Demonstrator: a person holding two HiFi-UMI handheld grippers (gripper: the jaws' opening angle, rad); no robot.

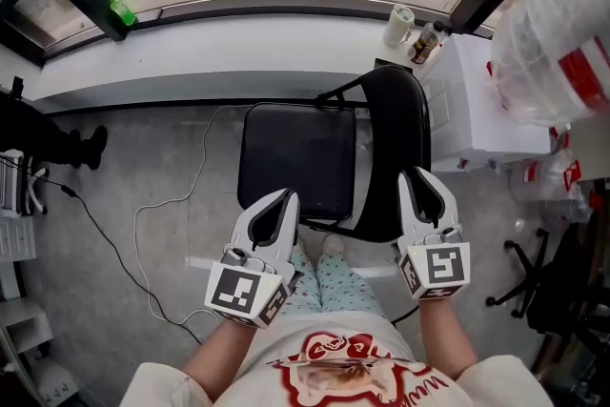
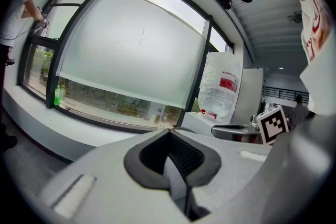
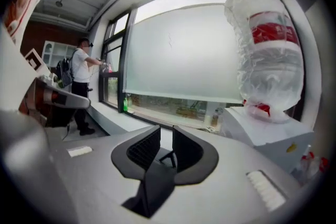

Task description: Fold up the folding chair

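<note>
There's the black padded folding chair, unfolded on the grey floor, just in front of the white window ledge. The left gripper hovers over the chair's near seat edge, fingers pressed together, empty. The right gripper is over the chair's curved backrest, fingers a narrow slit apart, nothing between them. A plastic-wrapped water bottle stands right of the chair.
</note>
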